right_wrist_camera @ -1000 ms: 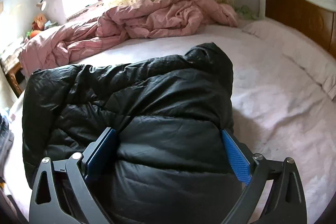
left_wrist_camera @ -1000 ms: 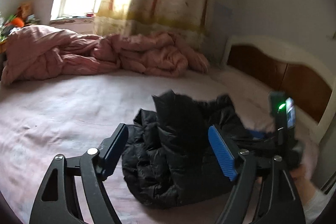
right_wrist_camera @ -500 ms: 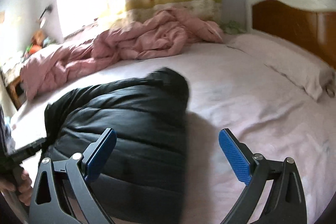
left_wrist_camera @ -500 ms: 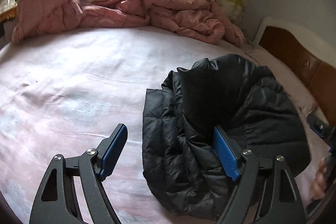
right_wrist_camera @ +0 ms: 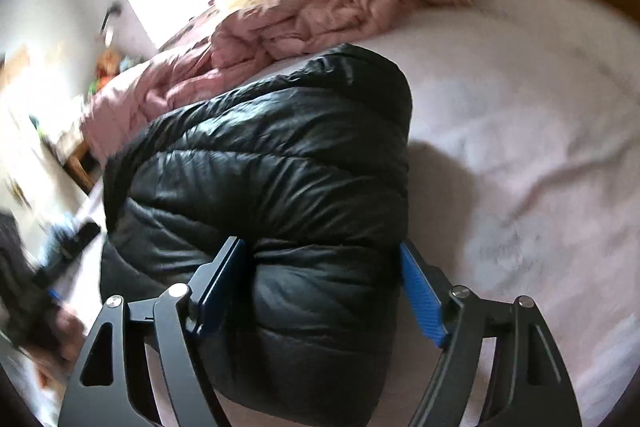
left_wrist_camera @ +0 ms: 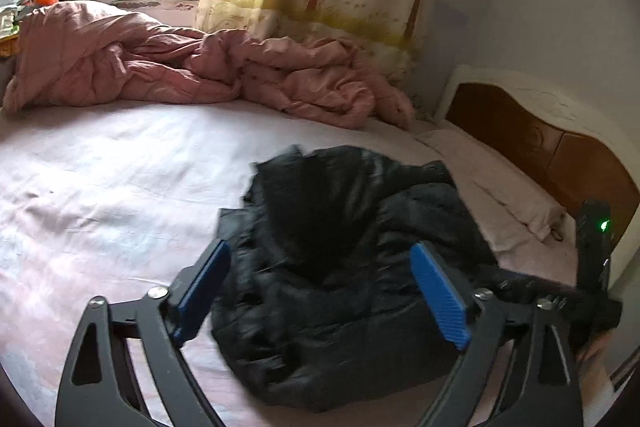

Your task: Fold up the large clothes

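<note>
Plainly, the black jacket point(left_wrist_camera: 344, 267) lies bundled on the pink sheet point(left_wrist_camera: 100, 187), toward the 4 o'clock part of the left wrist view. The left gripper point(left_wrist_camera: 320, 291) hangs over it with its fingers spread wide, blue pads point(left_wrist_camera: 440, 295) clear of the cloth, gripping nothing. From the right wrist, the jacket point(right_wrist_camera: 280, 187) fills the middle, its puffy fold running from 10 o'clock down to 6. The right gripper point(right_wrist_camera: 320, 291) straddles that fold, fingers wide apart; the padding bulges against both pads point(right_wrist_camera: 420, 295), yet whether they squeeze it I cannot tell. A pink quilt point(left_wrist_camera: 192, 67) sits heaped at 11 o'clock, a headboard point(left_wrist_camera: 540, 147) at 3.
</note>
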### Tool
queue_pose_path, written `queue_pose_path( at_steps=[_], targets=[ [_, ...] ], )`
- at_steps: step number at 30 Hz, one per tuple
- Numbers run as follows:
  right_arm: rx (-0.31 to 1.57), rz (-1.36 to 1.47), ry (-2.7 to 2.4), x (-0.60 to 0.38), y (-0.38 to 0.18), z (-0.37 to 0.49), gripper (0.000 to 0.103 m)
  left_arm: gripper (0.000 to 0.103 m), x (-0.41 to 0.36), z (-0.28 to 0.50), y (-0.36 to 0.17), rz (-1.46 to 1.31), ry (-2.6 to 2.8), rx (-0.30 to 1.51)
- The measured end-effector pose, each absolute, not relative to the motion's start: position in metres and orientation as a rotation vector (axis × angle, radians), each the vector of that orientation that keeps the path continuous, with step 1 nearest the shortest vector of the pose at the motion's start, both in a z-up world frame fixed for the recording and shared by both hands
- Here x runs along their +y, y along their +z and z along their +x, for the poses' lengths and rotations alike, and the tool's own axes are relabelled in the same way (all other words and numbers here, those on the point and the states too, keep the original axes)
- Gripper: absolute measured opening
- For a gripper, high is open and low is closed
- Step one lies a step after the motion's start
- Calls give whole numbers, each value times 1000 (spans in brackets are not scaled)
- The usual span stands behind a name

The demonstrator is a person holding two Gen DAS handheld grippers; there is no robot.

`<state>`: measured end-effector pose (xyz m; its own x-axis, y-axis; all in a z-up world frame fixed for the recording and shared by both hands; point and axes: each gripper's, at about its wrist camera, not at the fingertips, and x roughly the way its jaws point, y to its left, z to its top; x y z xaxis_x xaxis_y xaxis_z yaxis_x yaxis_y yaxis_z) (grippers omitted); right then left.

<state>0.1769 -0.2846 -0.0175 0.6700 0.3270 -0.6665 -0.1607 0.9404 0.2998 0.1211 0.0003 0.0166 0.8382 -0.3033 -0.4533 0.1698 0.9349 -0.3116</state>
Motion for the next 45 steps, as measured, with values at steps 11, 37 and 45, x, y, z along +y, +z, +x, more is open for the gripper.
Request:
queue_pose_path(
  at_steps=[11, 37, 45],
  targets=[
    [750, 99, 207, -259, -8, 164, 88, 103, 12, 150, -33, -361, -87, 694],
    [850, 583, 460, -337, -23, 184, 54, 51, 8, 188, -48, -873, -561, 907],
    [733, 588, 309, -430, 32, 151, 55, 50, -117, 207, 1, -744, -709, 881]
  ],
)
